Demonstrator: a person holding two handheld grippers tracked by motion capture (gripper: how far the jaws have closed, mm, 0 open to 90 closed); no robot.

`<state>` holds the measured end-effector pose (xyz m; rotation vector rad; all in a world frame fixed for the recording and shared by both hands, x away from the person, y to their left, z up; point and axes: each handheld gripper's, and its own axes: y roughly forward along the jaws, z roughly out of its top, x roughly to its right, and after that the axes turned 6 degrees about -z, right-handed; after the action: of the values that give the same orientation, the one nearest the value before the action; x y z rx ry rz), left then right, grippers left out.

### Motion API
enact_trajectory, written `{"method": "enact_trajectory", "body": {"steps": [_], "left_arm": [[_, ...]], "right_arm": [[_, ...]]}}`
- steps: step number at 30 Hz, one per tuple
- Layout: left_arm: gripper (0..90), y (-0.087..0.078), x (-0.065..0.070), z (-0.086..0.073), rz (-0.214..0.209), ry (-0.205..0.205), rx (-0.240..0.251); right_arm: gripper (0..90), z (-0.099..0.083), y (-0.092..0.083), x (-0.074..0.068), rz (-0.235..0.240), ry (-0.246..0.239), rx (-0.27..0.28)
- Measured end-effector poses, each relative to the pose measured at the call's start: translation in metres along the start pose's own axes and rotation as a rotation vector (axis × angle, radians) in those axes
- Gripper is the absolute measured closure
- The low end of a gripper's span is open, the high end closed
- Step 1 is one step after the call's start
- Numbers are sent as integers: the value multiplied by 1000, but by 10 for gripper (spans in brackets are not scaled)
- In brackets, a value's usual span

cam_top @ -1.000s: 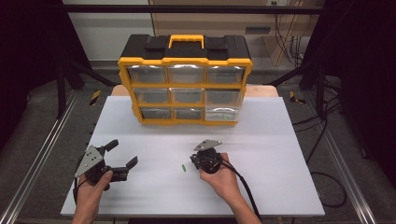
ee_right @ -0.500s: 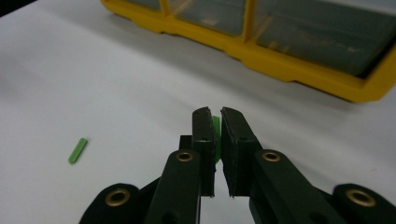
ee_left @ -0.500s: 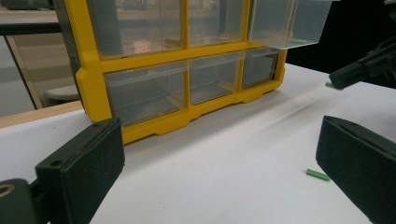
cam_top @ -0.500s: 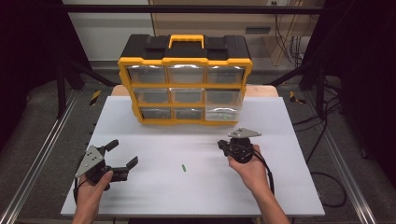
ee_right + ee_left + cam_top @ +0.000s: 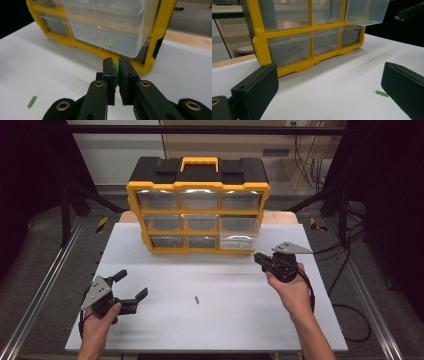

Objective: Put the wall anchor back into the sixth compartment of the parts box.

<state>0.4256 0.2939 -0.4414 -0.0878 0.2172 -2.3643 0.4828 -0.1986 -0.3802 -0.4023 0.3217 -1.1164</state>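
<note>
Resting at the near left of the table [image 5: 150,245], the left gripper [image 5: 131,290] has kept its place, jaws spread wide with nothing between them. Just right of it, one green stick [image 5: 197,299] lies loose on the white top, left behind where the right hand was working a second ago. That hand has since swung right and up toward the organizer [image 5: 199,200]. Its right gripper [image 5: 116,68] is clamped tight on a second green stick [image 5: 115,70], pointing at the pulled-out drawer [image 5: 110,27], bottom right, which already holds a stick. I'd say a drop-in is next, with another pick to follow.
</note>
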Motion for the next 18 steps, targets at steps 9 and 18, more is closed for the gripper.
{"method": "enact_trajectory", "body": {"steps": [9, 18], "left_arm": [[12, 0, 0, 0, -1, 1, -2], [12, 0, 0, 0, 0, 1, 0]], "right_arm": [[847, 37, -22, 12, -22, -6, 66], [847, 67, -26, 11, -26, -34, 94]]}}
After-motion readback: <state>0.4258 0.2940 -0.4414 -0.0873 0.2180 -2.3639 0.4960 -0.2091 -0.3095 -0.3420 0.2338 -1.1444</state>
